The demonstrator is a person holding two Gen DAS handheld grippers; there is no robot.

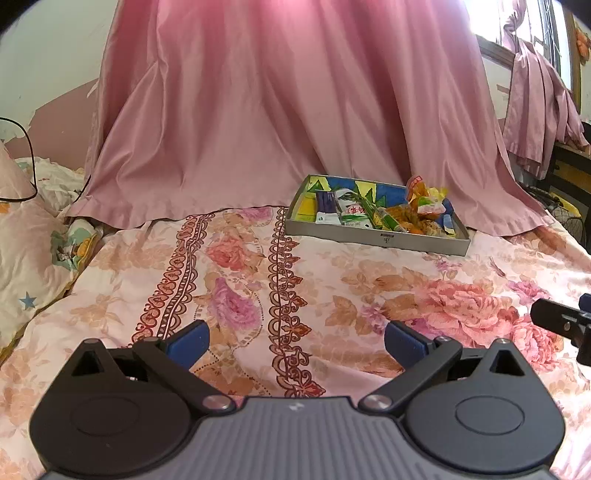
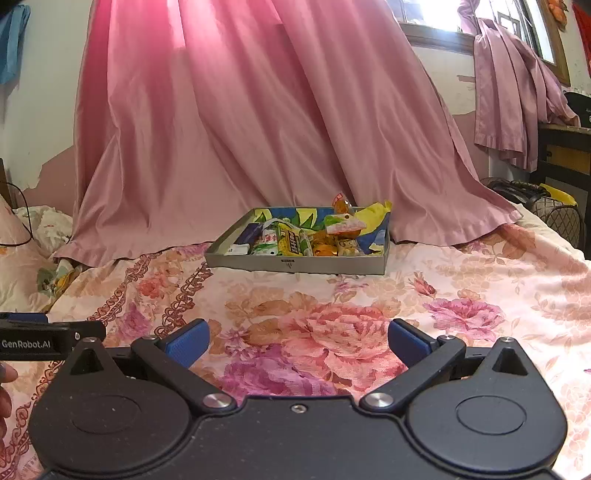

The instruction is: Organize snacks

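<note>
Floral bedsheet [image 1: 332, 280] covers the bed you're working over, pink curtain [image 1: 280, 110] draped down onto its far edge, window [image 2: 436, 14] bright at upper right. Your snack tray [image 1: 373, 236], a shallow grey box with a blue-yellow printed lining, sits on the sheet right against the curtain hem; from the left wrist view it's ahead and to the right, from the right wrist view nearly dead ahead. Snacks are already piled inside it: a purple-and-white packet [image 1: 327, 206] at the left end, a green-white packet [image 1: 352, 214] next to it, a yellow bar wrapper [image 2: 290, 240] in the middle, orange wrapped pieces [image 2: 325, 247] toward the right, and a red-orange pouch [image 1: 417, 186] sticking up above the far rim. Exact labels too small to read. Your left gripper [image 1: 297, 345] is released, blue pads [image 1: 190, 343] spread wide, nothing between them, hovering low over the sheet well short of the tray. Your right gripper [image 2: 299, 345] is likewise released and empty, pads apart over a big pink rose print. Both grippers sit side by side, each one's edge showing in the other's camera. A fingertip [image 2: 5, 373] of your hand shows at the left edge of the right wrist view. Pillow [image 1: 26, 240] with a blue star lies at far left
</note>
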